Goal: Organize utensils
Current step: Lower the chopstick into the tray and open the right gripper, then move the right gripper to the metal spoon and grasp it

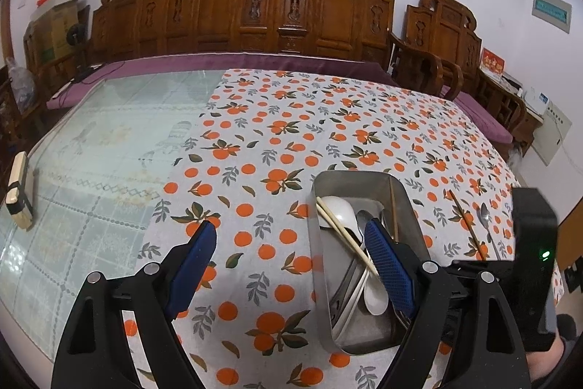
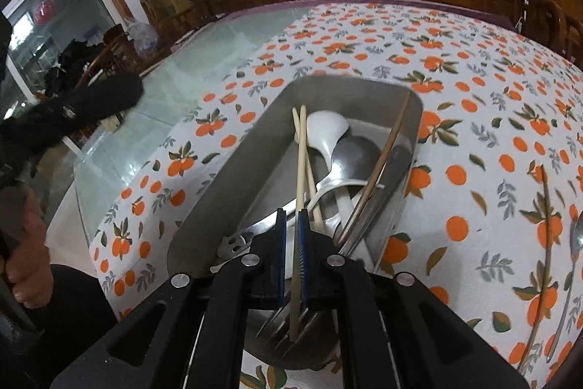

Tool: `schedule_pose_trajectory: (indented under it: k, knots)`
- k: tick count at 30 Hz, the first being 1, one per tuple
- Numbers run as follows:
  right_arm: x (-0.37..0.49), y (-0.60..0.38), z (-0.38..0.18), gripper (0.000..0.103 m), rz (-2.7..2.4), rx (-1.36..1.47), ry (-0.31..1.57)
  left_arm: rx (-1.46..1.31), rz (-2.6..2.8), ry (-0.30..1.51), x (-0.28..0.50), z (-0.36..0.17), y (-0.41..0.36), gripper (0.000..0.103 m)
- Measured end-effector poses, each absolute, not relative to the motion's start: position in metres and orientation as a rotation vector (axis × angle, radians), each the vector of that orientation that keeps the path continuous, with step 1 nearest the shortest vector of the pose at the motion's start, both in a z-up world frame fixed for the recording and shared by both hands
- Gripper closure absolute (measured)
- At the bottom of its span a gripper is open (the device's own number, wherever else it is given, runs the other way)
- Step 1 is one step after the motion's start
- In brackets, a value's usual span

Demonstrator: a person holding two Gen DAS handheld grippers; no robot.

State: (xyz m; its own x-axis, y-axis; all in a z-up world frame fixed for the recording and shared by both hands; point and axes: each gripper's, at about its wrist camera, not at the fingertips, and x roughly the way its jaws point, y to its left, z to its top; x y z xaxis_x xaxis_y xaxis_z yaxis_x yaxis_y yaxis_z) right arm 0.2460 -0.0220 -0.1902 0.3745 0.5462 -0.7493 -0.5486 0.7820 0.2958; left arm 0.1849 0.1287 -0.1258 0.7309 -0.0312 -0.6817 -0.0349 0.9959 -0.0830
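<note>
Table under orange-print cloth (image 1: 277, 141), bare glass (image 1: 102, 141) to the left, carved bench (image 1: 247, 13) and white wall behind. Plenty of free cloth left of the steel tray (image 2: 233, 170); table edge close on the right. Left gripper (image 1: 291, 265) wide open, empty, one finger over the tray. Right gripper (image 2: 291, 254) closed on pale chopstick (image 2: 299, 192) above the tray. Inside the tray: white spoon (image 2: 326, 133), forks, brown chopstick (image 2: 382, 163). Outside on the cloth, right: another brown stick (image 1: 468, 225) beside a metal spoon (image 1: 488, 228).

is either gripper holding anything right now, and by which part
The right gripper is shut on a pale chopstick over the metal tray, gripping it partway along its shaft, nearer the lower end. The left gripper is open and holds nothing.
</note>
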Motion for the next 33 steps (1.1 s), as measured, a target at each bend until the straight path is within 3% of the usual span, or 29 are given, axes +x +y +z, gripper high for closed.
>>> schedule_pose_trajectory:
  k: [12,15,18,33]
  knots:
    - [0.238,-0.086,-0.147,0.094,0.658,-0.060,0.813,-0.060,-0.023,0.759,0.188,-0.131,0.101,0.016]
    - [0.237,-0.107,-0.143,0.083,0.624,-0.088,0.789,-0.042,-0.033,0.756,0.189,-0.133,0.087,0.016]
    - [0.240,-0.133,-0.140,0.082,0.576,-0.109,0.776,-0.040,-0.050,0.751,0.189,-0.135,0.074,0.015]
    - [0.268,-0.246,-0.182,0.073,0.297,-0.142,0.831,0.011,-0.139,0.747,0.185,-0.146,0.012,0.015]
